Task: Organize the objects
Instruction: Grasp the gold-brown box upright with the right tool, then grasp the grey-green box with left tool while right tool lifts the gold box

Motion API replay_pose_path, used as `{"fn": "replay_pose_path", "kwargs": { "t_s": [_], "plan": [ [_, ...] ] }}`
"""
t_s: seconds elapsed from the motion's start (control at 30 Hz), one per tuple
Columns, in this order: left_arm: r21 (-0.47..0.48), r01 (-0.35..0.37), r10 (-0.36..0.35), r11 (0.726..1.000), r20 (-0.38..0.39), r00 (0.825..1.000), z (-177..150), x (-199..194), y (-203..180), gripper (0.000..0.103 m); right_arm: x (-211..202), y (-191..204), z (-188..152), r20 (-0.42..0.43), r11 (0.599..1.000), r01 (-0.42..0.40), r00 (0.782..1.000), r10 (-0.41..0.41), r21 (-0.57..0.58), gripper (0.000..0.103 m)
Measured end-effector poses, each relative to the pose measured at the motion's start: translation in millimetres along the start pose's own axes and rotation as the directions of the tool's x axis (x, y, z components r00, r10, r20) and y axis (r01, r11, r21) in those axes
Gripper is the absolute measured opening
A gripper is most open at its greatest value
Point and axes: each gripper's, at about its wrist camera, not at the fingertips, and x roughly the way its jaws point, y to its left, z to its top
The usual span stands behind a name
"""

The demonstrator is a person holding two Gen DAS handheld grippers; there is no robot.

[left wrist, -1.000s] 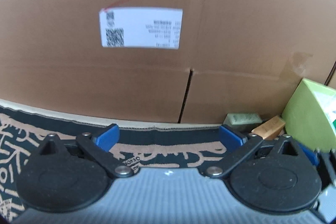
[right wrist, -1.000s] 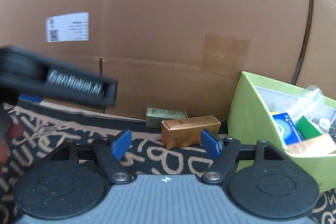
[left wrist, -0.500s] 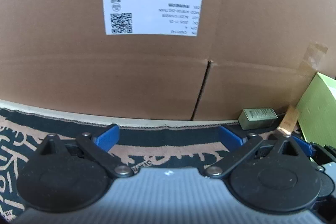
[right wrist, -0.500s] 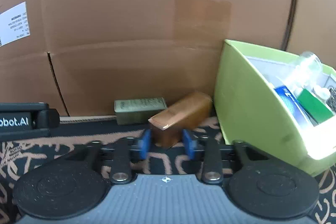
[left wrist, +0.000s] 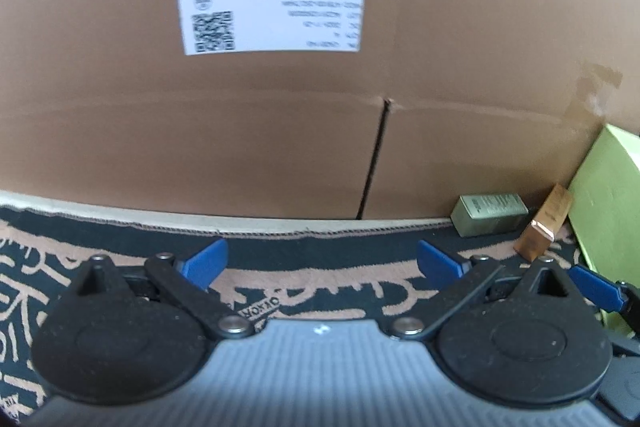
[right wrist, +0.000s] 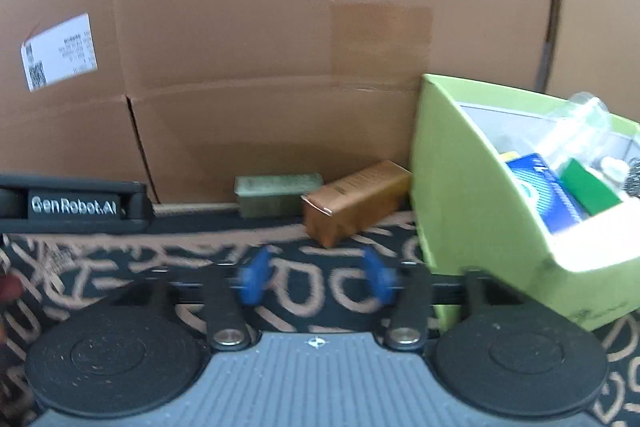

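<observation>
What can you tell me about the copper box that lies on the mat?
The copper box is a long, narrow carton with a shiny, metallic copper skin and a small dark print on its side. It is closed and lies flat on the patterned mat, turned at an angle. Its far end reaches the green bin, though contact is not clear. The olive box lies close behind it, against the cardboard wall. No gripper touches it.

A large brown cardboard box fills the background, bearing a white shipping label. Below it lies a black cloth with tan scribble patterns.
</observation>
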Motion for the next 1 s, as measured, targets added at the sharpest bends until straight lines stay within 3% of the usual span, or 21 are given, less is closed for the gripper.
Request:
{"fn": "replay_pose_path", "kwargs": {
  "t_s": [0.1, 0.23, 0.3, 0.4, 0.57, 0.77, 0.87, 1.0],
  "plan": [
    [-0.036, 0.016, -0.016, 0.999, -0.007, 1.0, 1.5, 0.5, 4.9, 0.103, 14.1, 8.4, 16.4, 0.025, 0.998, 0.07, 0.997, -0.07, -0.001, 0.07],
    [-0.064, 0.04, -0.041, 0.997, -0.003, 0.999, 5.5, 1.5, 7.5, 0.103, 42.5, 14.8, 27.5, -0.033, 0.989, 0.142, 0.989, -0.143, -0.033, 0.066],
    [-0.075, 0.046, -0.046, 0.996, 0.002, 0.999, 7.2, 1.0, 9.7, 0.103, 51.1, 10.4, 25.0, -0.042, 0.987, 0.153, 0.987, -0.155, -0.041, 0.049],
    [-0.103, 0.068, -0.068, 0.992, 0.003, 0.998, 9.8, 1.0, 12.4, 0.103, 43.0, -7.9, 21.7, -0.032, 0.996, 0.081, 0.996, -0.08, 0.046, 0.043],
    [-0.105, 0.096, -0.098, 0.99, -0.015, 0.995, 6.3, -0.9, 12.1, 0.103, 10.3, -16.5, 1.3, -0.028, 0.998, -0.025, 0.999, 0.024, -0.051, 0.029],
    [-0.045, 0.154, -0.155, 0.987, -0.021, 0.988, -1.2, -4.7, -6.9, 0.103, -33.3, -28.8, -26.5, -0.02, 0.989, -0.068, 0.998, 0.065, -0.134, 0.028],
    [0.016, 0.175, -0.175, 0.984, -0.027, 0.984, -7.5, -4.4, -21.2, 0.103, -35.6, -39.1, -27.8, -0.029, 0.987, -0.107, 0.994, 0.104, -0.122, 0.028],
    [0.017, 0.19, -0.189, 0.982, -0.042, 0.981, -10.2, 3.5, -47.0, 0.103, -39.7, -45.0, -27.8, -0.048, 0.981, -0.151, 0.988, 0.146, -0.119, 0.028]
  ]
}}
